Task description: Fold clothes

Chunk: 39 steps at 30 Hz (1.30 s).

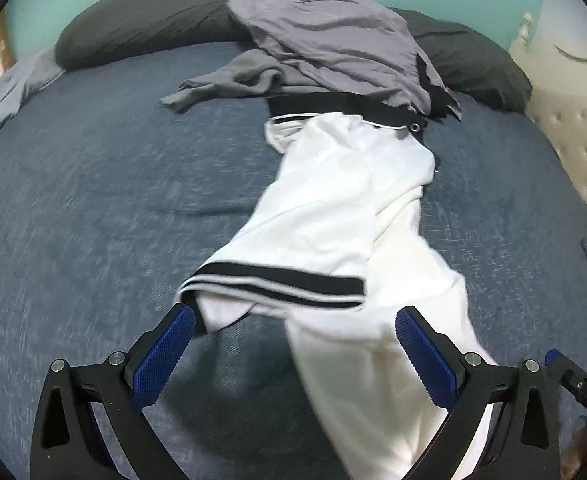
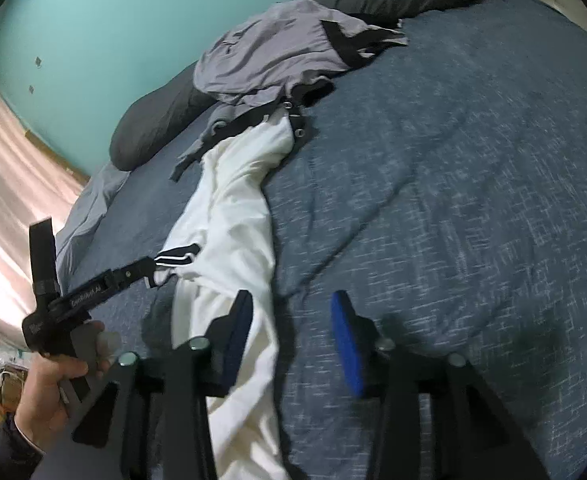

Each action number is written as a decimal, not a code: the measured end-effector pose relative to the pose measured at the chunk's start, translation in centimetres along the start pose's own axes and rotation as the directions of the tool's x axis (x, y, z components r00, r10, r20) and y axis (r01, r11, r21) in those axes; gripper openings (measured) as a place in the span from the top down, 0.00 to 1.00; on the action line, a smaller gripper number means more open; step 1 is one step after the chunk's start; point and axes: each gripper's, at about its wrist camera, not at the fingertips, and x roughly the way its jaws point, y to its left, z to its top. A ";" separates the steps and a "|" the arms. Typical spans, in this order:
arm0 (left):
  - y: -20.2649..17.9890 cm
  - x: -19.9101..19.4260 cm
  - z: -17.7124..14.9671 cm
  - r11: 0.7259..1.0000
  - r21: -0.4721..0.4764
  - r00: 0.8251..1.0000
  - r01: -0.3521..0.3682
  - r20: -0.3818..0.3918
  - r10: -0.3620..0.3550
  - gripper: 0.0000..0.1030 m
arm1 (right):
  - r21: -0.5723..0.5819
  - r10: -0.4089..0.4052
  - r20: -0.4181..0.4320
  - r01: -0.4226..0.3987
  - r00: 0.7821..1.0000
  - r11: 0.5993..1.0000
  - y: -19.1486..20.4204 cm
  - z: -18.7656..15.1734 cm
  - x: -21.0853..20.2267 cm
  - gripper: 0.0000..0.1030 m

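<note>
Where the blue bedspread (image 1: 73,208) lies nearest the cameras, the 2 grippers hover over a long white garment (image 1: 333,216) stretched across it. The left gripper (image 1: 293,354) stands with its jaws wide, 1 blue pad (image 1: 163,354) at the garment's black-and-white striped cuff (image 1: 277,280), the other over the white cloth, and neither pressing on it. In the right wrist view, the right gripper (image 2: 293,340) has its jaws partly apart; the garment's lower end runs under its left finger (image 2: 237,340), while the blue pad (image 2: 347,344) sits over bare bedspread, so nothing is pinched. A hand (image 2: 53,384) grips the left tool's handle at the lower left of that view. Farther up the bed, the white garment's black waistband (image 1: 345,106) touches a heap of grey clothing (image 1: 325,40). Behind that heap lie dark pillows (image 1: 133,24) against a turquoise wall (image 2: 93,40), with a tufted cream headboard (image 1: 565,128) at the side.
</note>
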 end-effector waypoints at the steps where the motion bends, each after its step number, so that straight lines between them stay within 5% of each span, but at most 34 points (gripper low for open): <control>1: -0.5 0.2 0.2 1.000 0.012 1.000 -0.004 -0.002 0.004 0.01 | 0.009 0.000 0.002 0.000 1.000 1.000 -0.4 0.1 0.0 0.59; 6: -1.3 1.4 0.7 0.999 0.039 1.000 0.006 -0.022 -0.005 0.02 | 0.049 0.016 0.023 -0.017 1.000 0.999 -1.8 0.5 -0.5 0.59; 9: -1.3 2.1 0.7 0.999 0.047 0.999 0.009 -0.035 -0.008 0.13 | 0.067 0.019 0.025 -0.020 1.000 0.998 -2.3 0.7 -0.6 0.59; 14: -1.4 3.0 0.5 0.998 0.069 0.999 0.005 -0.049 -0.002 0.17 | 0.073 0.024 0.032 -0.026 0.999 0.997 -2.4 0.9 -0.7 0.58; 16: -1.4 3.4 0.5 0.997 0.072 0.998 0.006 -0.059 -0.002 0.23 | 0.085 0.025 0.033 -0.028 0.999 0.996 -2.5 0.9 -0.7 0.49; 18: -1.5 3.6 0.5 0.997 0.079 0.998 0.014 -0.068 -0.008 0.35 | 0.102 0.040 0.029 -0.042 0.999 0.994 -2.6 0.8 -0.4 0.48; 23: -2.1 4.1 0.7 0.994 0.106 0.998 0.028 -0.064 -0.021 0.48 | 0.091 0.057 0.024 -0.059 0.998 0.994 -1.9 0.9 -0.1 0.48; 31: -2.2 4.1 0.6 0.989 0.138 0.996 0.053 -0.073 -0.044 0.93 | 0.120 0.060 0.039 -0.064 0.997 0.991 -2.4 1.0 -0.4 0.48; 39: 0.0 2.5 1.2 0.990 0.138 0.999 0.017 -0.036 -0.012 0.96 | 0.137 0.077 0.035 -0.081 0.996 0.987 -2.2 0.9 -0.2 0.48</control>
